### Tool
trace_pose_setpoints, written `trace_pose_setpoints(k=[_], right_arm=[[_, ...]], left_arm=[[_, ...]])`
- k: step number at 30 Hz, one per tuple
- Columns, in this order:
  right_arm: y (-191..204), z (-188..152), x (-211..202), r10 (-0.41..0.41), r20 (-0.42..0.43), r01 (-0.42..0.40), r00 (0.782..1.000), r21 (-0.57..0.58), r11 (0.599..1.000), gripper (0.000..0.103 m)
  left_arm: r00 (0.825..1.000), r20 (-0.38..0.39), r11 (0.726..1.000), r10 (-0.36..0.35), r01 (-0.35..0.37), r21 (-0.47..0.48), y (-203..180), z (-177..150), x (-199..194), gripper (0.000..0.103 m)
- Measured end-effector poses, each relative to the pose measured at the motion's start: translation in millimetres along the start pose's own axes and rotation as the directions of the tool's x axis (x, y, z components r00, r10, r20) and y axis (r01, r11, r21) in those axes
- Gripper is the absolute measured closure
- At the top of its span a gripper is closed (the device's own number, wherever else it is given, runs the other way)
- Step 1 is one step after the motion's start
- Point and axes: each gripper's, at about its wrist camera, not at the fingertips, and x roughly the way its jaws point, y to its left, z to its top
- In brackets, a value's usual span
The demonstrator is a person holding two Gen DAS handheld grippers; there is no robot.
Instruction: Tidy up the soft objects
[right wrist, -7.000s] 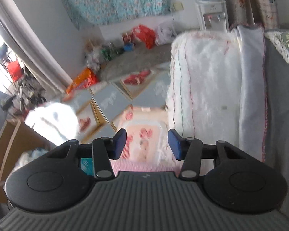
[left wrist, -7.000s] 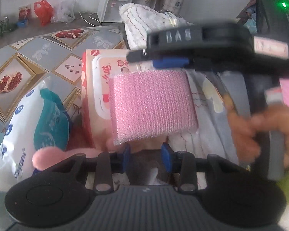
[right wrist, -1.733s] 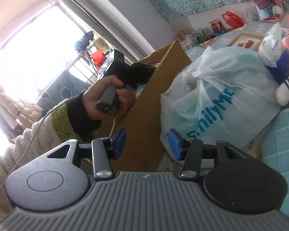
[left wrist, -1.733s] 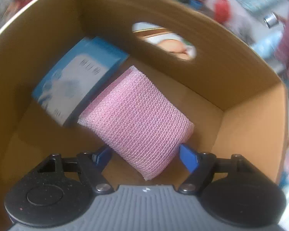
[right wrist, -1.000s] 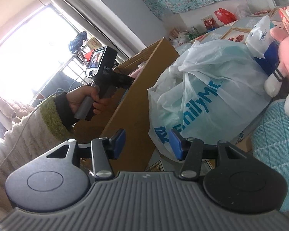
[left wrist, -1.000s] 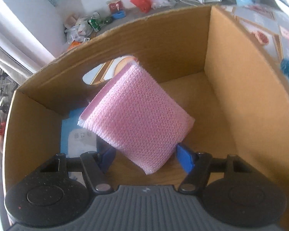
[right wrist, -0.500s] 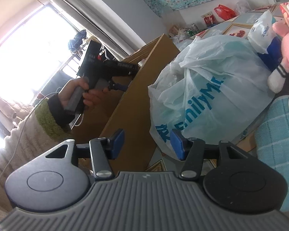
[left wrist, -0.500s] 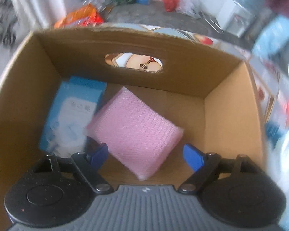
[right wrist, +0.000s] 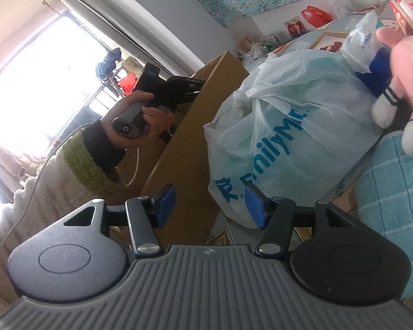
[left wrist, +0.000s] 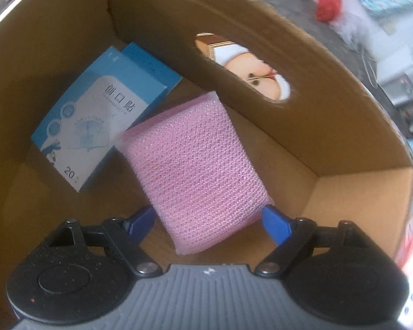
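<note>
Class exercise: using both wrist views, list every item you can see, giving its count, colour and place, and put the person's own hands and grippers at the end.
Cardboard box: one, brown, open-topped, oval handle hole in far wall.
Pink mesh roll: one, pink, inside the box, between the left gripper's fingers.
Blue plaster carton: one, blue and white, inside the box, left of the roll.
Plastic bag: one, pale translucent with blue lettering, right of the box.
Plush toy: one, pink and white, far right.
Checked cloth: one, turquoise, lower right.
Left hand: one, gripping the left gripper's handle at the box.
Left gripper: open around the roll.
Right gripper: open, empty.
</note>
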Motion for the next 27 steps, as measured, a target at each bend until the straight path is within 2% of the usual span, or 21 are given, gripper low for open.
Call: trace_pose_setpoints(k=[2, 5, 6, 10, 16, 17, 22, 24, 26, 27], right_arm=[[-3, -1, -2, -0.002, 0.004, 0.002, 1.0, 0.008, 1.0, 0.047], [-7, -1, -5, -0.004, 0.007, 0.004, 1.0, 0.017, 1.0, 0.047], [-8, -1, -7, -0.004, 0.008, 0.004, 1.0, 0.018, 1.0, 0.047], [-9, -3, -8, -0.007, 0.011, 0.007, 1.0, 0.021, 1.0, 0.046], [-7, -2, -5, -0.014, 0.003, 0.014, 1.0, 0.018, 1.0, 0.046], [-6, -2, -5, -0.015, 0.002, 0.015, 1.0, 0.016, 1.0, 0.046], [-4, -2, 1, -0.021, -0.008, 0.021, 1.0, 0.016, 1.0, 0.046], [-4, -2, 3, -0.023, -0.013, 0.023, 1.0, 0.016, 1.0, 0.046], [-2, -3, 3, -0.028, -0.015, 0.028, 0.999, 0.015, 0.999, 0.046], [-2, -4, 2, -0.029, -0.014, 0.03, 0.999, 0.013, 0.999, 0.046]], left_arm=[[0.999, 0.04, 0.999, 0.026, -0.027, 0.024, -6, -4, 1, 0.019], [0.993, 0.103, 0.982, 0.064, -0.081, 0.171, -21, -13, 1, 0.034], [0.99, 0.119, 0.967, 0.077, -0.103, 0.233, -27, -16, 2, 0.039], [0.983, 0.151, 0.9, 0.099, -0.154, 0.408, -35, -25, 4, 0.045], [0.97, 0.205, 0.836, 0.129, -0.218, 0.504, -14, -28, -2, 0.05], [0.969, 0.209, 0.826, 0.131, -0.223, 0.517, -11, -29, -3, 0.056], [0.965, 0.223, 0.799, 0.134, -0.239, 0.552, 3, -32, -6, 0.054], [0.966, 0.234, 0.803, 0.108, -0.224, 0.553, 7, -33, -10, 0.038], [0.967, 0.239, 0.801, 0.094, -0.216, 0.558, 10, -35, -17, 0.027], [0.965, 0.243, 0.798, 0.095, -0.22, 0.561, 11, -36, -20, 0.026]])
